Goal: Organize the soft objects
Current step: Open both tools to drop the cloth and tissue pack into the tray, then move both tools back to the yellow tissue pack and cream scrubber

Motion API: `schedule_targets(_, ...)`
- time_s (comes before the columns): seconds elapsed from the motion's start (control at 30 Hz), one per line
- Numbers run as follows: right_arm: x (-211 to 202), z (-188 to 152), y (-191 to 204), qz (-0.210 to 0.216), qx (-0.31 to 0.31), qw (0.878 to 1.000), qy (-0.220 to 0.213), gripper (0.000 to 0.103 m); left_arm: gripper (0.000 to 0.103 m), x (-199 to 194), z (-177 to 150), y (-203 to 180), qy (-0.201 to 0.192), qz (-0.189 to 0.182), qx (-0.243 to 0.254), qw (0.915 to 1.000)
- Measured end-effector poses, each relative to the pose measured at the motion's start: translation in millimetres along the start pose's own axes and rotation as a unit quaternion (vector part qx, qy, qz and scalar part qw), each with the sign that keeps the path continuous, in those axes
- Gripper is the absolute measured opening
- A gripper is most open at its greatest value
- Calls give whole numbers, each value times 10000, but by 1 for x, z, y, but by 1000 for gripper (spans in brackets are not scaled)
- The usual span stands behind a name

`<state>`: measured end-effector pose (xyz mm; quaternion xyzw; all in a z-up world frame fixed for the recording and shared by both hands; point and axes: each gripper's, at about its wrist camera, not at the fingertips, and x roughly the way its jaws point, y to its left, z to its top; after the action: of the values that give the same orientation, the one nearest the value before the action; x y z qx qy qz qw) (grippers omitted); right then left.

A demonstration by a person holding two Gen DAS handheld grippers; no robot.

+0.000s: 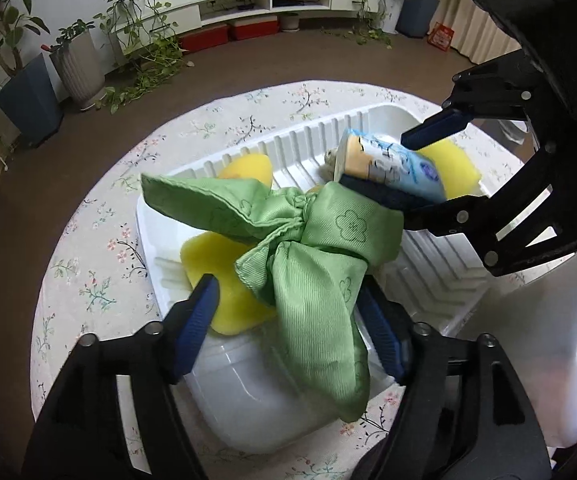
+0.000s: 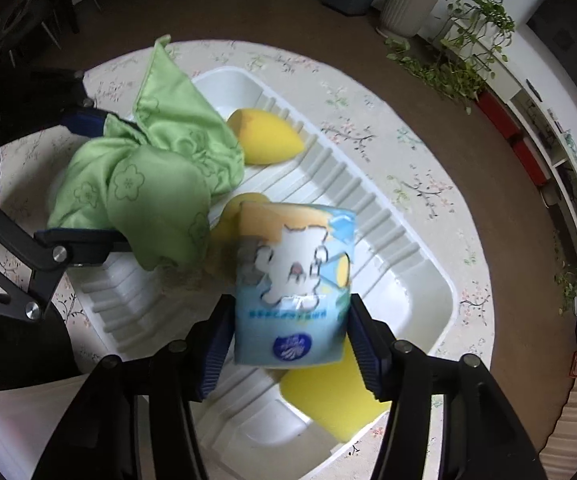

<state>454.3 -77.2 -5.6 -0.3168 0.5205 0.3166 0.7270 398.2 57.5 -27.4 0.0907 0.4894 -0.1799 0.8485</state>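
A knotted green cloth (image 1: 308, 248) hangs between the fingers of my left gripper (image 1: 292, 320), over the white ribbed tray (image 1: 428, 276); the jaws are wide apart and only the right finger seems to touch the cloth. It also shows in the right wrist view (image 2: 156, 184). My right gripper (image 2: 284, 344) is shut on a blue tissue pack (image 2: 294, 280) with a white cartoon cat, held above the tray (image 2: 408, 280). The pack also shows in the left wrist view (image 1: 392, 168). Yellow sponges (image 1: 224, 280) (image 2: 264, 136) lie in the tray.
The tray sits on a round table with a floral cloth (image 1: 100, 248). A white plastic container (image 1: 560, 360) stands at the near right. Potted plants (image 1: 76, 60) and a low white shelf (image 1: 272, 0) are on the floor beyond.
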Motion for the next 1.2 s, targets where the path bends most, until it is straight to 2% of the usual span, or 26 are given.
schedule_targets(0.07, -8, -1, -2, -21, 47, 9999, -112, 66, 80, -7, 2, 1, -83, -24, -29, 10000)
schedule_targets(0.2, -23, -2, -10, -52, 234, 9991, -344, 78, 88, -21, 4, 5, -255, -5, -136, 9996)
schedule_targets(0.27, -29, -4, -16, -67, 351, 9984, -448, 81, 103, -28, 3, 8, -358, 43, -204, 9991)
schedule_targets(0.43, -48, -18, -33, -110, 782, 9938, -780, 103, 103, -54, 0, 22, -804, 291, -486, 9951)
schedule_targets(0.5, -59, -26, -38, -84, 957, 9905, -985, 103, 103, -67, -3, 28, -994, 355, -620, 9925)
schedule_targets(0.6, -78, -42, -50, -111, 1314, 9824, -1325, 103, 103, -99, -16, 33, -1491, 447, -760, 9849)
schedule_targets(0.73, -112, -76, -70, -120, 2003, 9611, -1900, 103, 103, -139, -51, 28, -2061, 595, -812, 9733)
schedule_targets(0.83, -138, -124, -72, -104, 2438, 9389, -2428, 103, 103, -161, -85, 15, -2313, 515, -912, 9672)
schedule_targets(0.9, -148, -155, -63, -122, 2624, 9290, -2609, 103, 103, -169, -111, 1, -2405, 478, -941, 9649)
schedule_targets(1.03, -151, -210, -31, -134, 2812, 9203, -2716, 103, 103, -175, -162, -30, -2443, 250, -1128, 9628)
schedule_targets(1.2, -133, -267, 25, 43, 2977, 9189, -2588, 103, 103, -169, -213, -67, -2339, -125, -1627, 9585)
